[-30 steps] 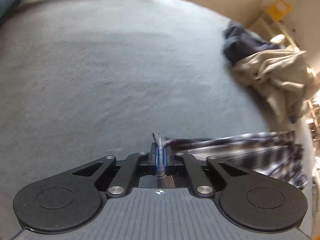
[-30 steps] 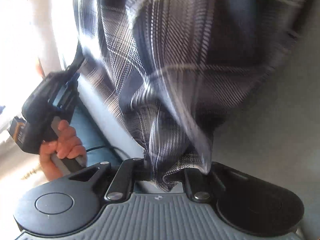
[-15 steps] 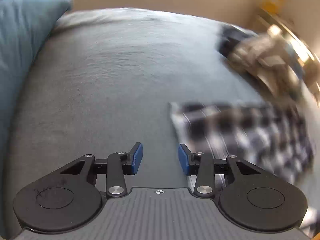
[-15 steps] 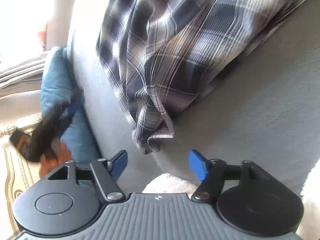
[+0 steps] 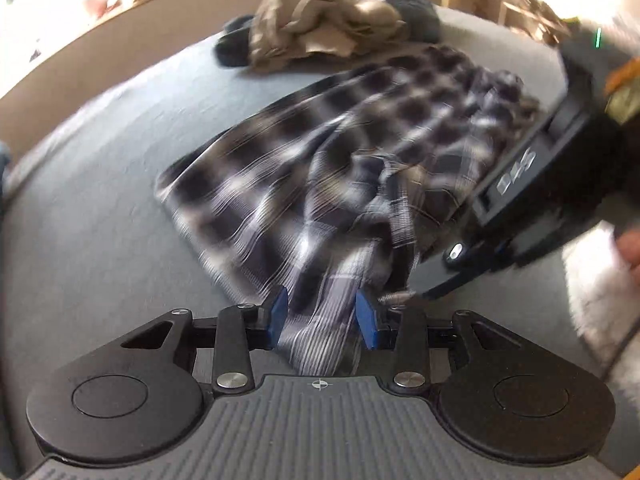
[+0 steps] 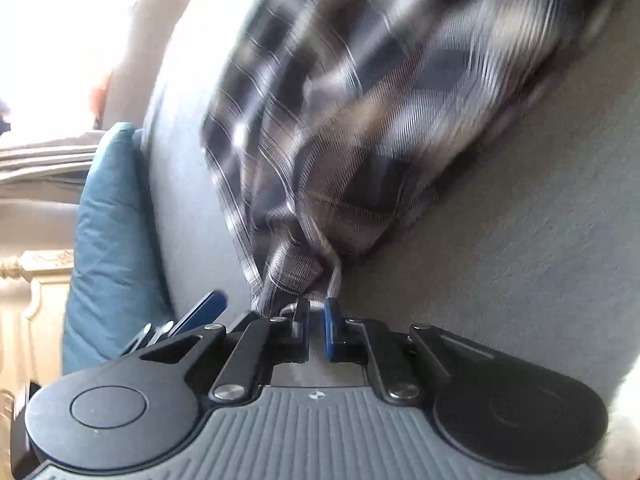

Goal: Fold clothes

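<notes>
The right tool (image 6: 318, 320) is closing, pinching a corner of the plaid garment (image 5: 320, 168); the left tool (image 5: 322, 316) stands open astride its hem on the bed (image 5: 100, 200).

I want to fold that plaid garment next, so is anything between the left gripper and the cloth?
Nothing visible. The plaid garment already lies between the blue pads of the left gripper, which stand apart from it. The right gripper is closing on the same garment's edge.
</notes>
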{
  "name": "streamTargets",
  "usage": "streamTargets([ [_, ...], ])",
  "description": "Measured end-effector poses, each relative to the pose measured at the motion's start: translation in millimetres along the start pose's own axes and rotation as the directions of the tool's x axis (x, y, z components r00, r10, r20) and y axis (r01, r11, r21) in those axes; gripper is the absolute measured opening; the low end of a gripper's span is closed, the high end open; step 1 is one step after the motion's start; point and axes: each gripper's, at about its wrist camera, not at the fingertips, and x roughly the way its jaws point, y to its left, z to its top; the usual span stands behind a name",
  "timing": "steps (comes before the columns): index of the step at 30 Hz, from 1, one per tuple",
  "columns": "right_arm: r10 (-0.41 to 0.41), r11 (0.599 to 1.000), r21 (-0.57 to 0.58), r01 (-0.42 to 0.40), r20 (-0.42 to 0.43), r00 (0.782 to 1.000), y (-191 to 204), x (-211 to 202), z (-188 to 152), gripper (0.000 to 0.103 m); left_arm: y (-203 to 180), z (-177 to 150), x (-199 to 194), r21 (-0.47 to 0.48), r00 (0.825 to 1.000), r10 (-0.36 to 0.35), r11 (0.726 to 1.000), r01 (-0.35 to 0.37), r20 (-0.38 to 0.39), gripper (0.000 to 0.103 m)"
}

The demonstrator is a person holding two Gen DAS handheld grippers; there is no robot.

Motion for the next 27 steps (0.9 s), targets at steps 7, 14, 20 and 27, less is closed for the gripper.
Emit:
streamTargets([
  [7, -0.039, 0.991, -0.122, 0.047, 0.067, 0.997, 14.8, -15.5, 24.0, 0.011, -19.9, 3.8, 26.6, 0.133, 0.998, -0.014, 0.991, 0.021, -0.053, 0.038],
  [14, -0.032, 0.991, -0.128, 0.038, 0.045, 0.998, 14.6, 3.5, 39.6, 0.007, -27.8, 5.2, 39.5, 0.191, 0.998, 0.001, 0.982, 0.011, -0.066, 0.025],
  [20, 0.086, 0.996, -0.037, -0.085, 0.037, 0.996, 2.1, -4.7, 40.4, 0.011, -0.3, 10.0, 35.4, 0.018, 0.997, -0.072, 0.997, 0.072, -0.029, 0.009],
  [27, 0.039, 0.998, -0.045, -0.041, -0.041, 0.998, -8.7, 27.3, 27.9, 0.012, 14.1, 8.9, 26.8, -0.075, 0.987, -0.158, 0.984, 0.159, 0.018, 0.007],
])
